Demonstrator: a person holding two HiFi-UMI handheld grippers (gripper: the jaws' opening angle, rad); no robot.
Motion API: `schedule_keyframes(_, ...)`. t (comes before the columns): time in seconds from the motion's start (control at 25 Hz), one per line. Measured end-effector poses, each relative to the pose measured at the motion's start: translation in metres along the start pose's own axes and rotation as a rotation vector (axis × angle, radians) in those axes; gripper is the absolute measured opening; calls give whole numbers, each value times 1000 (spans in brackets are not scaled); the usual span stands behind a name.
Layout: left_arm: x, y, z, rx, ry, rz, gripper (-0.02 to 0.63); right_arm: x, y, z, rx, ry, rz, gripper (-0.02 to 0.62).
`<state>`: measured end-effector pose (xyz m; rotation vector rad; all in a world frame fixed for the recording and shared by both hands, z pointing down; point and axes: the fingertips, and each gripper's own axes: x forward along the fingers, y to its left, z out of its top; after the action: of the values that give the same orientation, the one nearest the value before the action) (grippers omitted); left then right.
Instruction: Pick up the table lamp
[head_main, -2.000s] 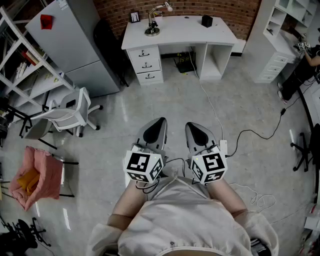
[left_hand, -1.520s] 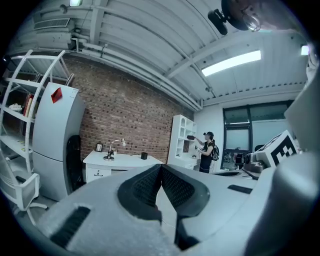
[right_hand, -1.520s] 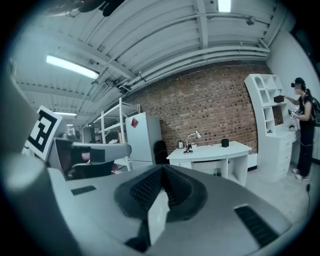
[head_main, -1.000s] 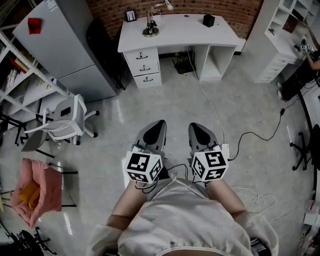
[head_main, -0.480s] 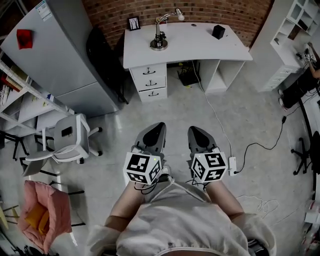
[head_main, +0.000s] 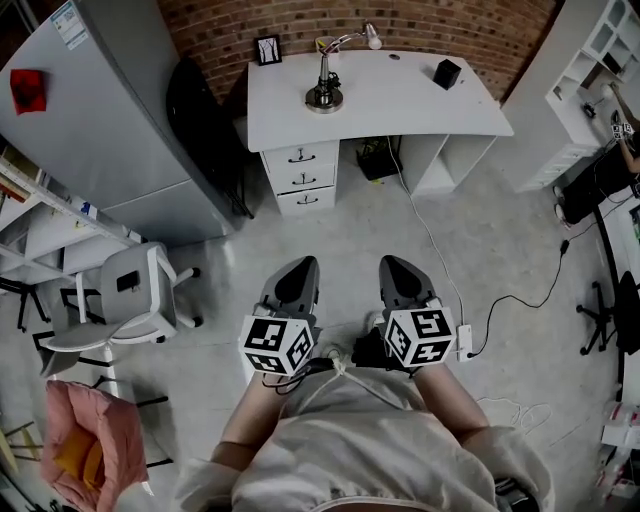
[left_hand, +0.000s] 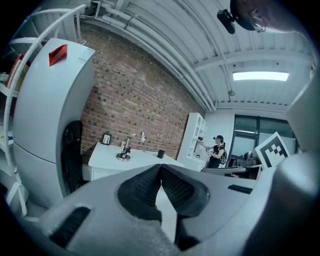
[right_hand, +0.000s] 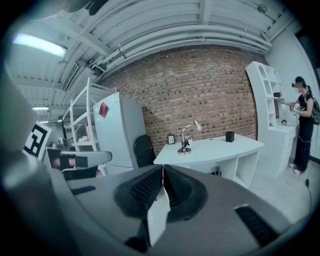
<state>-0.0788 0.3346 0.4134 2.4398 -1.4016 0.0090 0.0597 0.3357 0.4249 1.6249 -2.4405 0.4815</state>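
Standing well short of the desk (head_main: 400, 105), out on the floor in front of its drawers. Holding the left gripper (head_main: 304, 264) and right gripper (head_main: 391, 262) side by side, both aimed toward the desk. Both clenched, pads pressed together, gripping nothing.

Lamp (head_main: 324, 92) upright on the desk, left of its middle and toward the back edge, with the head bent over to the right. Frame (head_main: 267, 48) at the desk's back left corner and box (head_main: 447, 73) near its right end, both apart from the lamp.

Looks like the approach step: no reach begun, lamp untouched. Next, probably: close the gap to the desk's front, minding the cable (head_main: 428, 232) on the floor before the desk's open side. Then spread one pair of jaws, bring them round the slim stem above the round base, clamp, and lift straight up, keeping the likely heavy base level.
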Motion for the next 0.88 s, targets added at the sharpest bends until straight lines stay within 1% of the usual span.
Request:
schedule_keyframes(0.12,15,17,-1,-6,3,25,17,28,-9,4,47,8,25,27)
schedule_keyframes(0.28,48,43,7,-2,-9,78,18,74,-28,14,48,7,67,26)
schedule_keyframes(0.36,72,51,14,7,-12,92,17,100,-42,24,45,4,91,26)
schedule_keyframes(0.48,115,52,28,46,-9,86,17,138,-68,45,48,2,122,26)
schedule_keyframes(0.6,163,59,48,50,-21,105,17,178,-95,69,51,9,159,26)
schedule_keyframes(0.68,193,67,60,48,-32,130,17,204,-111,86,10,5,180,26)
schedule_keyframes(0.8,240,79,74,68,-39,161,17,241,-136,115,-125,-37,189,28)
schedule_keyframes(0.84,256,82,77,77,-39,170,17,253,-144,122,-137,-43,199,28)
schedule_keyframes(0.88,271,85,79,89,-37,172,18,265,-152,127,-127,-43,213,28)
